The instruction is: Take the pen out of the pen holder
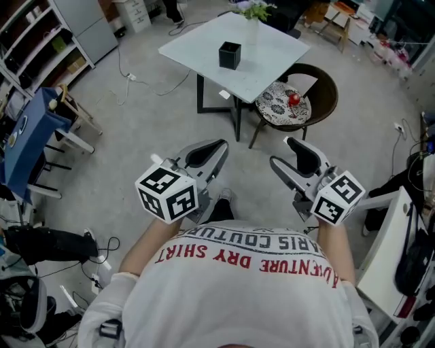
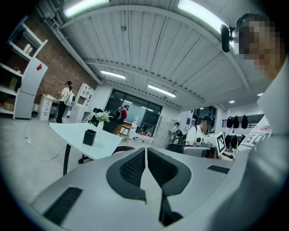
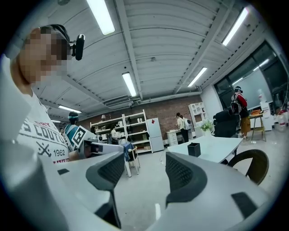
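Note:
The black square pen holder (image 1: 230,56) stands on the white table (image 1: 272,47), well ahead of me across bare floor. It is small in the left gripper view (image 2: 89,137) and in the right gripper view (image 3: 193,149); I cannot tell whether a pen is in it. Both grippers are held close to my body, pointing towards the table. My left gripper (image 1: 216,146) is shut with nothing in it, its pads pressed together (image 2: 146,151). My right gripper (image 1: 280,151) is open and empty, with floor showing between its pads (image 3: 144,167).
A round brown chair (image 1: 325,81) with a patterned cushion and a red object (image 1: 293,100) stands at the table's near right corner. A vase with a plant (image 1: 255,13) is on the table. Cables (image 1: 146,85) trail on the floor; shelves and a blue-draped stand (image 1: 30,129) are at left, a white desk (image 1: 397,251) at right.

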Tool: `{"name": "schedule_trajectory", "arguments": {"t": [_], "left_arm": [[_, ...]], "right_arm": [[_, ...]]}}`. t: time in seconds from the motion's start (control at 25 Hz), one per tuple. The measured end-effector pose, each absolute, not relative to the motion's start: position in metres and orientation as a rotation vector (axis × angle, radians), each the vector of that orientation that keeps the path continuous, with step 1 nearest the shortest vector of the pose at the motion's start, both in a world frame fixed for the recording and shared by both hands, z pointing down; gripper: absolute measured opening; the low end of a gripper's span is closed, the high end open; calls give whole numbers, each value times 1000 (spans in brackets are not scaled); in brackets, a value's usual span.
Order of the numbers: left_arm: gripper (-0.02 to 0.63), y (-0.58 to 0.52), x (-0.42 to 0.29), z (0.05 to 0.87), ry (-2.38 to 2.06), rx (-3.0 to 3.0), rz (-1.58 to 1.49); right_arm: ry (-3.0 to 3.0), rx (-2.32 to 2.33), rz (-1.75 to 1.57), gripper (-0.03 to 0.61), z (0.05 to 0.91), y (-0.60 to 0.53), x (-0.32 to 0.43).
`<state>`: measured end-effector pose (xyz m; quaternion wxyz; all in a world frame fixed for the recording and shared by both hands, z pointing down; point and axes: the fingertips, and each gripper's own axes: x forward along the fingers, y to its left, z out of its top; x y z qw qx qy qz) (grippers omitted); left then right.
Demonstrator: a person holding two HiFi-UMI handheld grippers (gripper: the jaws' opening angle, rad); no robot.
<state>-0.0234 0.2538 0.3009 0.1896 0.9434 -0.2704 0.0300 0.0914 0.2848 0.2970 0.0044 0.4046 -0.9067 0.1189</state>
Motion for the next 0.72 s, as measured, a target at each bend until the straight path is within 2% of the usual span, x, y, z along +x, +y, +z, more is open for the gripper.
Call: {"name": "schedule_trajectory", "arguments": {"t": [0.52, 0.72], "left_arm": [[38, 27, -23, 320, -709, 2624, 174], [38, -25, -18, 332, -667, 2604, 218]], "right_arm": [[-2741, 1409, 469, 281, 312, 61, 106], [-2715, 1454, 512, 281, 322, 9, 112]]}}
